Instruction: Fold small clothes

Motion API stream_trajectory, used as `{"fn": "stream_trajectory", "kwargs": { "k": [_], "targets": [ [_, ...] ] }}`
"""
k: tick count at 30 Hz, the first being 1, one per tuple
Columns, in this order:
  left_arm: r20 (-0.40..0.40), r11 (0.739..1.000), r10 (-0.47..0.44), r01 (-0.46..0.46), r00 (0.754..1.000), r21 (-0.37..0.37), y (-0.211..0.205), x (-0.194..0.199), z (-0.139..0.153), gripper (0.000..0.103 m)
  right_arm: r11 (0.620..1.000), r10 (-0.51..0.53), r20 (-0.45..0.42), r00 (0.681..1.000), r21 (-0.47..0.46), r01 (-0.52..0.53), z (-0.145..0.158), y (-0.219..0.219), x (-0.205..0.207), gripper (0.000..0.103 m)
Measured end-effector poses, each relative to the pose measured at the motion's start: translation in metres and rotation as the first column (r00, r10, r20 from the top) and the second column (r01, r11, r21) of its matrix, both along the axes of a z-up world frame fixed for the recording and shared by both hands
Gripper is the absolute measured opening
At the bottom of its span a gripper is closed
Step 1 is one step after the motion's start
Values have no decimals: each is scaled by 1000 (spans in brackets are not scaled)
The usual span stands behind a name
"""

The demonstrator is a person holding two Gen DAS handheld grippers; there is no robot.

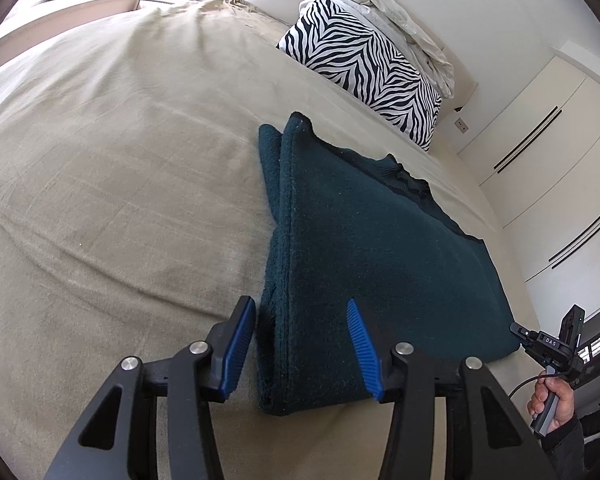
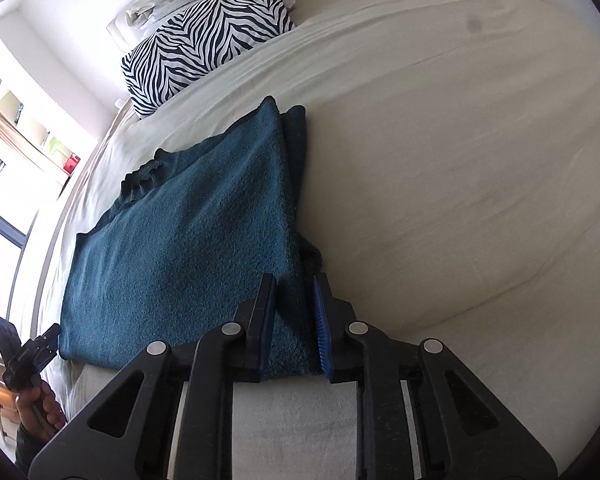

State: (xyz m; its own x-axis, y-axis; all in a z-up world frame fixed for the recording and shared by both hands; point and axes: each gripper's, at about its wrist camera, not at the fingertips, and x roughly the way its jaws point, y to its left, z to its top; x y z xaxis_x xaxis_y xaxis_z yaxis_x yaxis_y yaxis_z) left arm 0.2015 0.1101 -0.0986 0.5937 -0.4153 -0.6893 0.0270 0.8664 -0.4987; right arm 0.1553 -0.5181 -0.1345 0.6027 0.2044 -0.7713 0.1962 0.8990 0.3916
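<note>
A dark teal knitted garment [image 1: 364, 248] lies partly folded on the beige bed [image 1: 120, 200]. In the left wrist view my left gripper [image 1: 302, 308] is open, its blue pads either side of the garment's near left folded edge, not closed on it. In the right wrist view the same garment [image 2: 188, 240] shows, and my right gripper [image 2: 296, 280] has its jaws partly closed around the garment's right folded edge; cloth sits between the pads. The right gripper also shows in the left wrist view [image 1: 520, 334] at the garment's right corner.
A zebra-print pillow [image 1: 364, 64] and a crumpled white sheet [image 1: 400, 12] lie at the head of the bed. White wardrobe doors [image 1: 540, 152] stand at the right. A window [image 2: 4, 208] is at the left in the right wrist view.
</note>
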Motion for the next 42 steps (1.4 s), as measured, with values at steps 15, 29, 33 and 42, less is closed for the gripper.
{"fn": "stream_trajectory", "kwargs": {
  "k": [15, 29, 33, 42],
  "targets": [
    [22, 997, 14, -15, 1000, 77, -7, -3, 5, 8, 986, 13, 14, 1000, -165, -11, 15, 19, -5, 6],
    [-8, 999, 27, -27, 1000, 28, 4, -21, -6, 7, 992, -9, 24, 1000, -125, 12, 13, 15, -29, 5],
    [-10, 999, 26, -26, 1000, 29, 5, -23, -7, 7, 996, -21, 17, 1000, -91, 22, 4, 11, -33, 5],
    [-21, 999, 24, -24, 999, 24, 6, -24, -10, 7, 997, -15, 9, 1000, -82, 15, -4, 14, -37, 5]
  ]
}}
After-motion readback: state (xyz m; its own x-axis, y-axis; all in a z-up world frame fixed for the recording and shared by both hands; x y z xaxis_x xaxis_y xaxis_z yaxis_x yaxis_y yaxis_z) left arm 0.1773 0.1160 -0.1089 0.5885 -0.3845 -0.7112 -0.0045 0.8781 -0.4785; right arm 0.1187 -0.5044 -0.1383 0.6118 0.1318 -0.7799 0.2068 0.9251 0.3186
